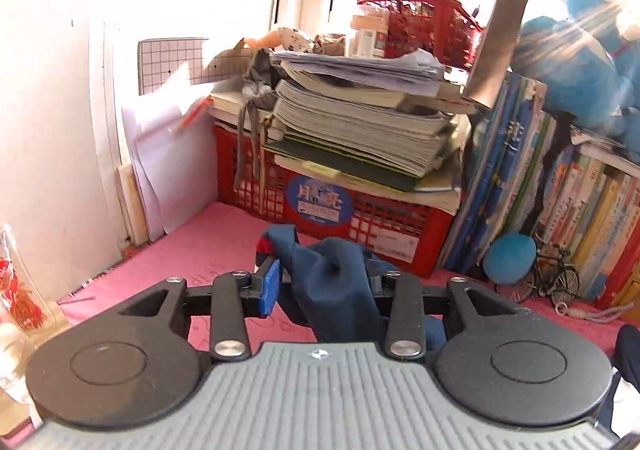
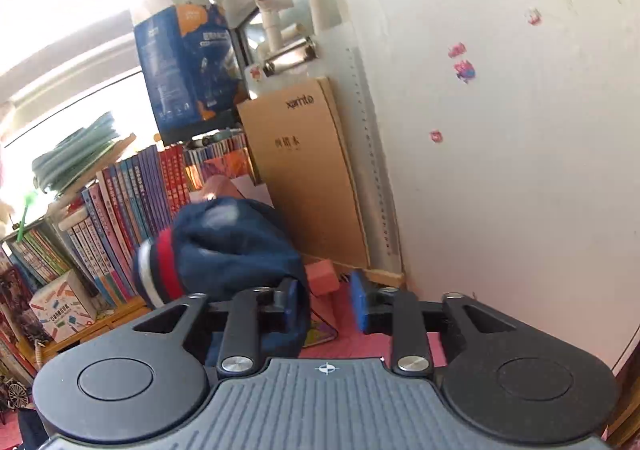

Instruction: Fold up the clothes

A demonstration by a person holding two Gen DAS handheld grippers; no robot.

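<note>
the left tongs have a bunch of the dark blue cloth between them. the left blue pad shows with a small gap beside it, and the right pad is hidden by cloth, so i cannot tell if they pinch it or just sit around it. the right tongs are open, with the pink desk showing in the gap. the cloth hangs over their left finger only.

the step looks like lifting the cloth to spread it out. to do it well, i think the right tongs should find an edge or a corner, close on just one layer, and then both tongs pull apart and up so the cloth hangs flat. grabbing a thick lump would make a messy fold.

the cloth is soft and all scrunched up, not flat yet. it has a stretchy band with red, white and dark stripes at one end, maybe a cuff or hem. it is held up over the pink desk, near a red crate and rows of books.
</note>
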